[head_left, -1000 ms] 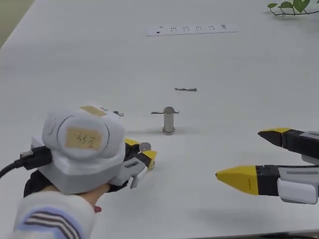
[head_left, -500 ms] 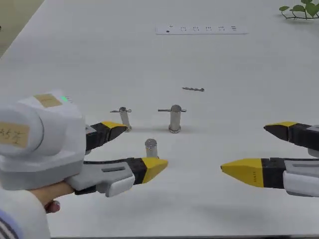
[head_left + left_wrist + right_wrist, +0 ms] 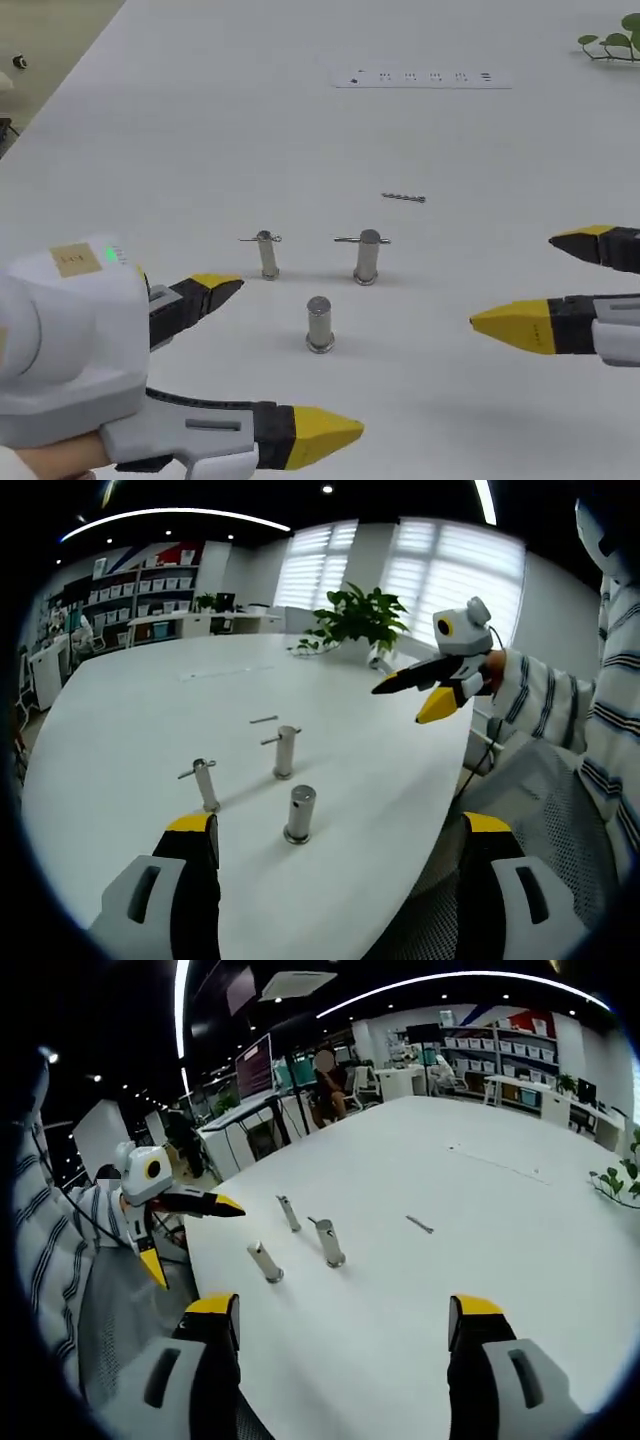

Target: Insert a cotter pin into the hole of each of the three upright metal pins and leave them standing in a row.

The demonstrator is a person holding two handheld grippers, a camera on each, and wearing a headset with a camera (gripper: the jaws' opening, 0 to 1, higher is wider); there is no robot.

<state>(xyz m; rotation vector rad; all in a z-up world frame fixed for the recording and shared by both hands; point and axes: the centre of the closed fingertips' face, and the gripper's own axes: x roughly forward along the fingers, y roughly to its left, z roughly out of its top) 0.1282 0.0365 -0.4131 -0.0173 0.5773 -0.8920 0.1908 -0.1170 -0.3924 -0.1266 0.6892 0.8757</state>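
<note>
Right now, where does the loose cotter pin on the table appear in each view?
Head view: loose cotter pin, right of centre, upper half.
Left gripper view: loose cotter pin, left of centre, mid-height.
Right gripper view: loose cotter pin, right of centre, mid-height.
Shared landmark: the upright pin nearest it, already crossed by a cotter pin.

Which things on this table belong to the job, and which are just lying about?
For the job:
far-left metal pin, cotter pin already through it
far-right metal pin, cotter pin already through it
near metal pin, hole still bare
loose cotter pin

Lying about:
power strip
plant
</note>
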